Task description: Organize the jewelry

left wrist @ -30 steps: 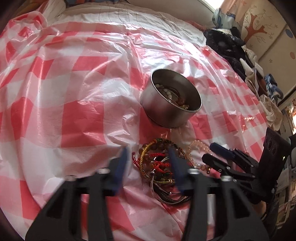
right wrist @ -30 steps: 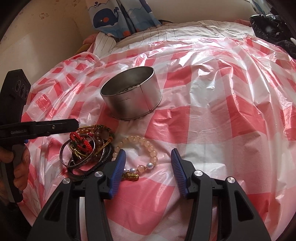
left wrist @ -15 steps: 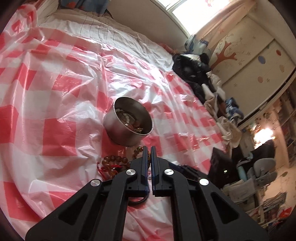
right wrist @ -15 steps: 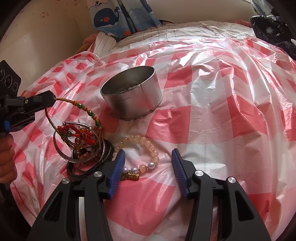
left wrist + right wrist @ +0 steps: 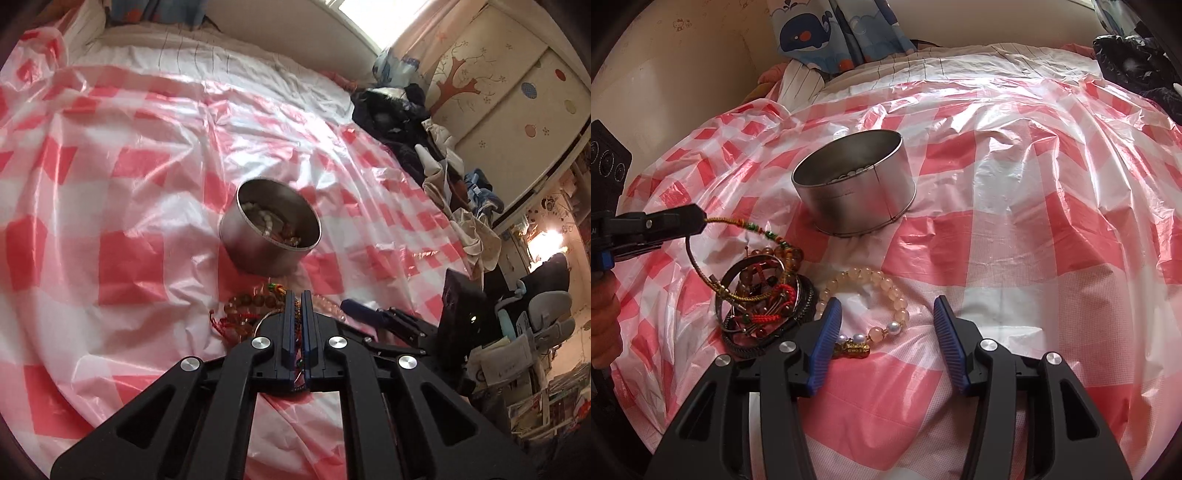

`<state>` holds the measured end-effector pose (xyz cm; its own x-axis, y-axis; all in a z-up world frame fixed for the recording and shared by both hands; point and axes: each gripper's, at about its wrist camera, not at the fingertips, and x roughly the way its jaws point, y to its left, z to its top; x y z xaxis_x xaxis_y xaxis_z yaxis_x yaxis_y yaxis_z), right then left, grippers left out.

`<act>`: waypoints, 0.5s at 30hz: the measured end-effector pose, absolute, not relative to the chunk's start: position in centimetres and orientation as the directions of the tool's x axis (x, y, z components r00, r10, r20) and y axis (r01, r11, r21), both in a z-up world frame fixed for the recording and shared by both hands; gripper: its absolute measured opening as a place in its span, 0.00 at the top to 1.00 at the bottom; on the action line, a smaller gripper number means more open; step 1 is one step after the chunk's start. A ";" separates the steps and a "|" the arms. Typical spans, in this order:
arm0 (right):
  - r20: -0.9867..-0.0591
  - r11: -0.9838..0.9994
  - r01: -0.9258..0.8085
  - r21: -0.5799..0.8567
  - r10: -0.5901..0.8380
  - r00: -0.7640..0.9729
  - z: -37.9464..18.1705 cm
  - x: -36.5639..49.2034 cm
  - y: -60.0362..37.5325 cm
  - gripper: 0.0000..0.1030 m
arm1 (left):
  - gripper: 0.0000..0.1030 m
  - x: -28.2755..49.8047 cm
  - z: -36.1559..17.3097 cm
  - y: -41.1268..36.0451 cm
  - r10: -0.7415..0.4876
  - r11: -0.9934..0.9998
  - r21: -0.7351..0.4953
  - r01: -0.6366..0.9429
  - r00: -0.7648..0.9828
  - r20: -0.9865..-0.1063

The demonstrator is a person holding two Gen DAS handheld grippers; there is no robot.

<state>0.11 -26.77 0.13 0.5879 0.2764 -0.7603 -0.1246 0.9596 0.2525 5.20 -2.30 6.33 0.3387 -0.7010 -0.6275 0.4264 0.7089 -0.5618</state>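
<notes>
A round metal tin with several beaded pieces inside stands on the red-checked plastic sheet; it also shows in the right wrist view. My left gripper is shut on a gold cord bracelet with green and red beads and holds it lifted, its far end still caught in the tangled pile of bracelets. My right gripper is open and empty, low over a pale pink bead bracelet beside the pile. The left gripper also shows in the right wrist view.
The checked plastic sheet covers a bed. Dark clothes are heaped along the bed's right edge. A whale-print cloth hangs at the far wall. A wardrobe and cluttered shelves stand beyond the right edge.
My left gripper closed on the gold cord bracelet and lifted it up from the pile, pulling the tangle. My right gripper stayed open over the pink bead bracelet.
</notes>
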 end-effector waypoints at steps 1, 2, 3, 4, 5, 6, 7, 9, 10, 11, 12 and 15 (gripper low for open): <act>-0.761 0.960 -0.125 0.251 0.276 0.588 0.1 0.1 -26.7 0.50 | 0.97 5.2 6.6 -1.9 -0.726 0.686 -0.593 0.423 0.341 -0.597; -0.761 0.960 -0.126 0.251 0.276 0.588 0.1 0.1 -26.8 0.50 | 0.97 5.2 6.7 -1.6 -0.734 0.679 -0.603 0.419 0.347 -0.584; -0.760 0.959 -0.126 0.252 0.277 0.588 0.1 0.1 -26.7 0.51 | 0.97 5.1 6.7 -1.3 -0.746 0.666 -0.618 0.418 0.352 -0.565; -0.760 0.959 -0.127 0.253 0.279 0.588 0.1 0.1 -26.7 0.52 | 0.97 5.3 6.8 -1.1 -0.768 0.641 -0.646 0.415 0.349 -0.537; -0.759 0.958 -0.130 0.257 0.283 0.587 0.2 0.1 -26.8 0.59 | 0.97 5.3 6.9 -0.9 -0.784 0.621 -0.665 0.415 0.348 -0.514; -0.757 0.954 -0.134 0.267 0.294 0.583 0.1 0.1 -26.9 0.75 | 0.97 5.2 7.2 -0.9 -0.787 0.616 -0.666 0.420 0.353 -0.506; -0.756 0.950 -0.135 0.282 0.307 0.578 0.0 0.1 -27.0 0.84 | 0.97 5.2 7.4 -0.9 -0.789 0.614 -0.665 0.425 0.356 -0.501; -0.748 0.945 -0.140 0.295 0.320 0.581 0.1 -0.1 -26.9 0.92 | 0.97 5.3 7.3 -0.9 -0.786 0.617 -0.662 0.425 0.355 -0.505; -0.742 0.942 -0.142 0.303 0.327 0.585 0.3 -0.2 -26.9 0.92 | 0.97 5.3 7.3 -0.8 -0.783 0.622 -0.659 0.423 0.355 -0.510; -0.729 0.935 -0.138 0.327 0.343 0.592 0.5 -0.3 -27.3 0.92 | 0.97 5.3 7.2 -0.8 -0.782 0.623 -0.660 0.419 0.355 -0.513; -0.722 0.929 -0.133 0.344 0.353 0.596 0.5 -0.4 -27.5 0.92 | 0.97 5.4 7.2 -0.7 -0.782 0.622 -0.663 0.415 0.355 -0.512; -0.667 0.893 -0.131 0.430 0.412 0.620 1.1 -0.6 -28.6 0.92 | 0.97 5.6 7.2 -0.8 -0.784 0.620 -0.667 0.414 0.356 -0.508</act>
<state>-0.63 -28.56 1.10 0.6204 0.4120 -0.6674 -0.1307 0.8933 0.4300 5.58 -0.76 7.16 0.3561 -0.7843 -0.5080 0.4138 0.6198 -0.6668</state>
